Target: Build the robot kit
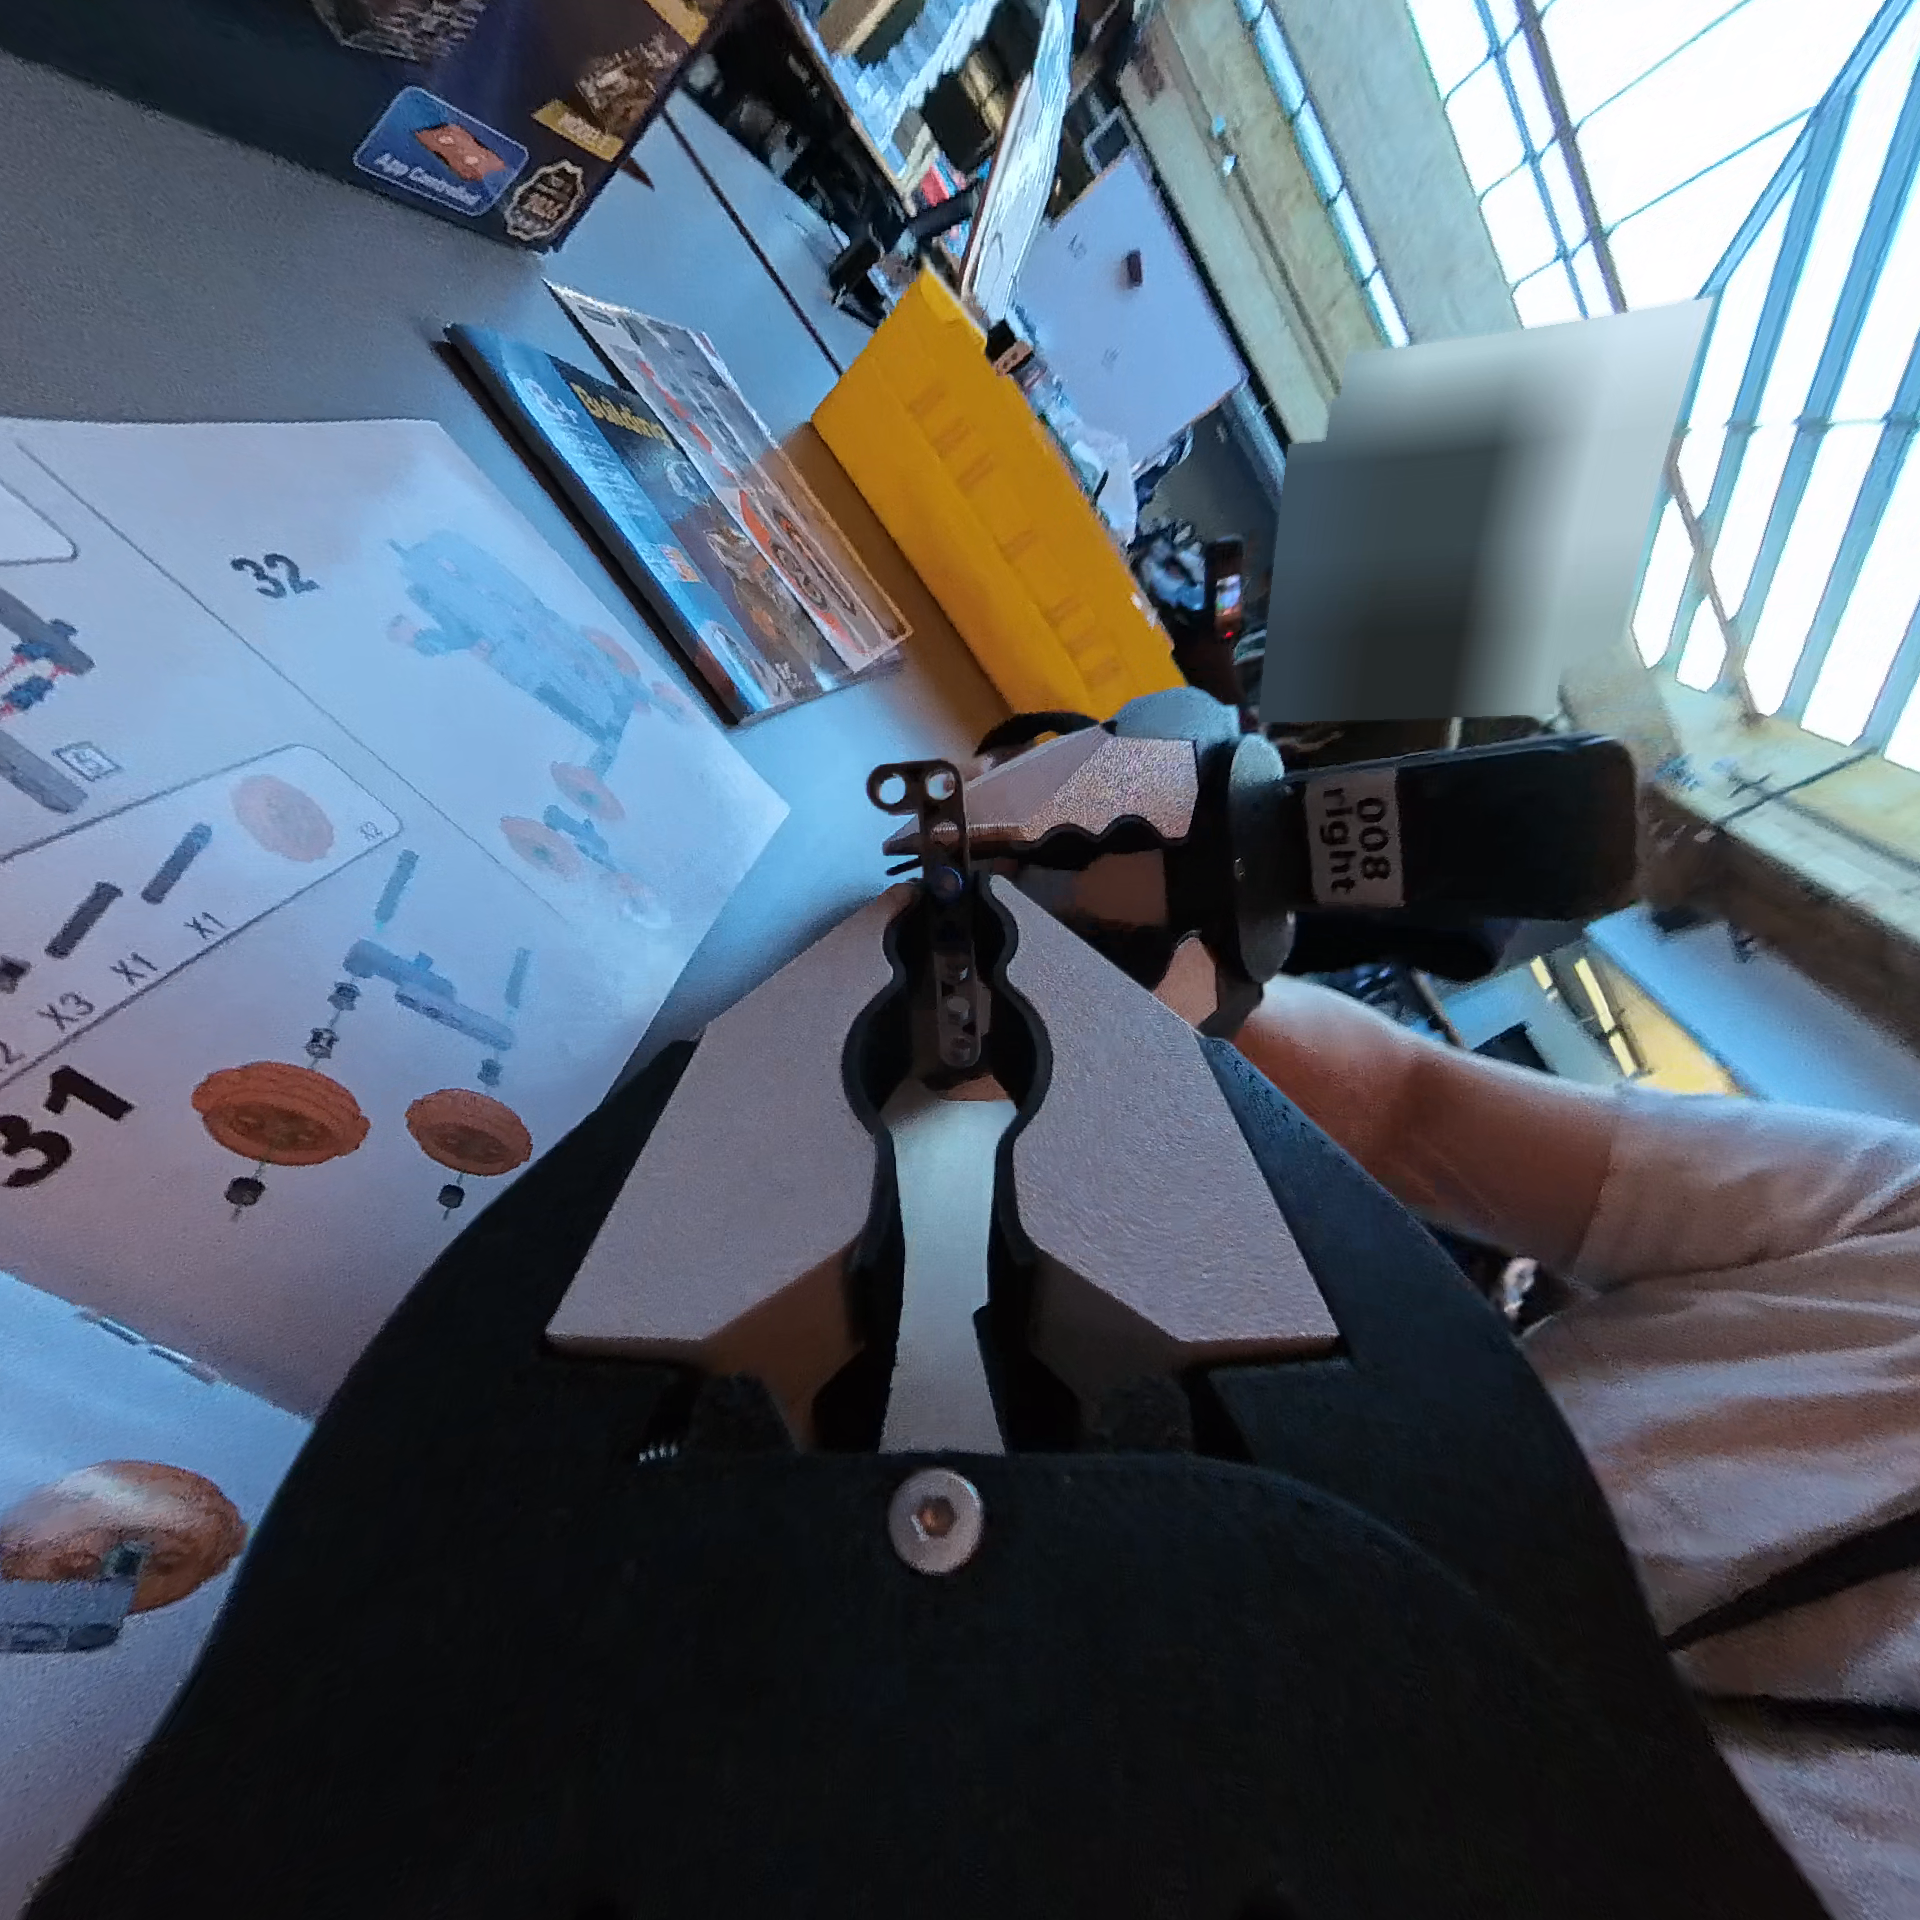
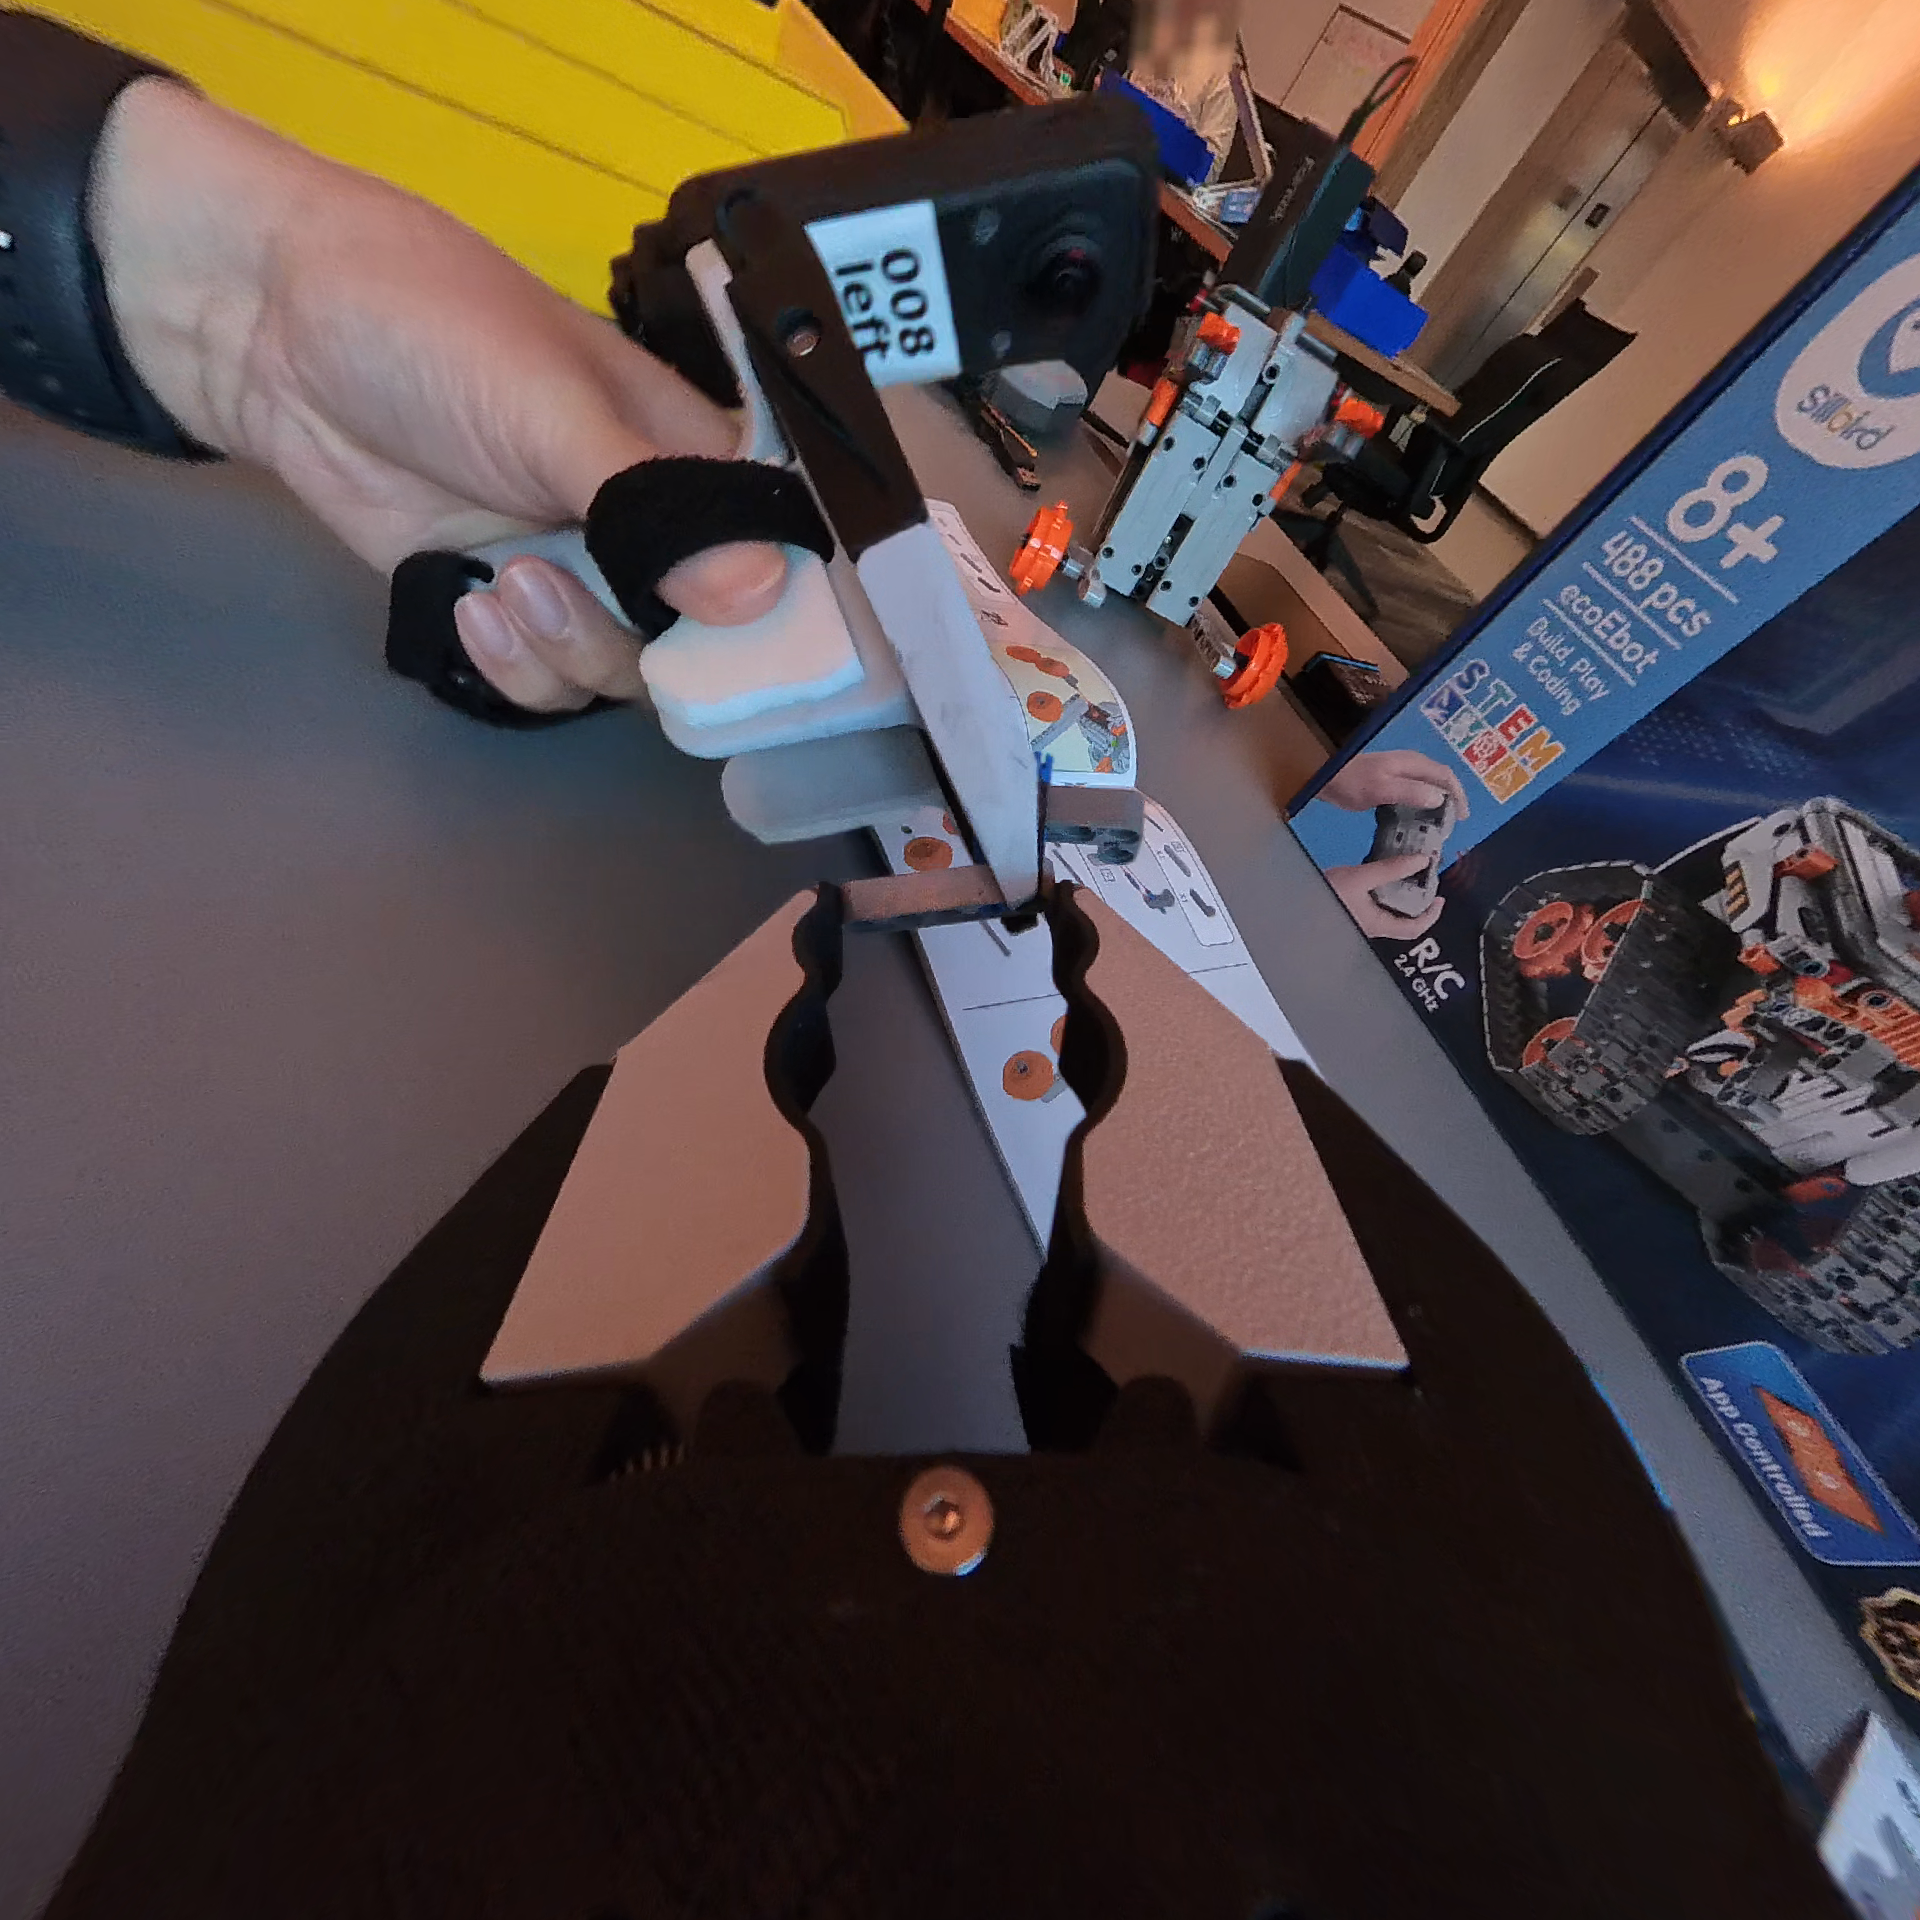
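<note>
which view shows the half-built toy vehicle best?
Right wrist view: the grey toy vehicle with orange wheels stands on the table beyond the left gripper. Left wrist view doesn't show it, only printed instruction sheets.

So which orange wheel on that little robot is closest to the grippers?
The orange wheel at the half-built model's lower right corner, low on the table. The other wheel is on its left, farther back.
</note>
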A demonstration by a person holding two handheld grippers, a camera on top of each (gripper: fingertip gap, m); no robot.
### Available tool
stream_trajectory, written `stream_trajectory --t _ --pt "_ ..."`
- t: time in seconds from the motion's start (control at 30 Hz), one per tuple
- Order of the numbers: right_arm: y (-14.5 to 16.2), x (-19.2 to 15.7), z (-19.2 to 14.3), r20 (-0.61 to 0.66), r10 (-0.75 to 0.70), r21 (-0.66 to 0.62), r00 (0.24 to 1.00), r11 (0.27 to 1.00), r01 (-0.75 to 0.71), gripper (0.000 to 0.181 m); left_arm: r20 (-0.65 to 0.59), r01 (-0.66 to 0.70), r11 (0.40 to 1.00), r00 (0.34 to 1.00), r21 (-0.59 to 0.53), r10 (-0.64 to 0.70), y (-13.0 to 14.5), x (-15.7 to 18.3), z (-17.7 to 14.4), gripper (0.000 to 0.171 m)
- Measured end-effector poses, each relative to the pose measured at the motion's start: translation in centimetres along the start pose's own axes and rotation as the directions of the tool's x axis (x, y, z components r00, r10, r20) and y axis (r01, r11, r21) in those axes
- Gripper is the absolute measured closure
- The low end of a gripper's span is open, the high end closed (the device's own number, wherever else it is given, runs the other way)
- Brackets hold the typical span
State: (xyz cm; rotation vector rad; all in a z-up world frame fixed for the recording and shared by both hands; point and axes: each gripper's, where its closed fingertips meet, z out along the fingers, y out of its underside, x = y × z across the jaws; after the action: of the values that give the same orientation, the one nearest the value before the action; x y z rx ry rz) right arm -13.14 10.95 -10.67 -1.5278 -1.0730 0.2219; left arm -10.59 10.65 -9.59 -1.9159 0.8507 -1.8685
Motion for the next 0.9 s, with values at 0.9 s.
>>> stream_trajectory --t 0.9 --pt "1.5 -6.9 -2.8 0.459 -0.406 -0.115 0.790 0.855 0.506 0.139 -0.142 -0.149 0.786 0.987 -0.600 0.078 9.9 2.8 0.4 0.167"
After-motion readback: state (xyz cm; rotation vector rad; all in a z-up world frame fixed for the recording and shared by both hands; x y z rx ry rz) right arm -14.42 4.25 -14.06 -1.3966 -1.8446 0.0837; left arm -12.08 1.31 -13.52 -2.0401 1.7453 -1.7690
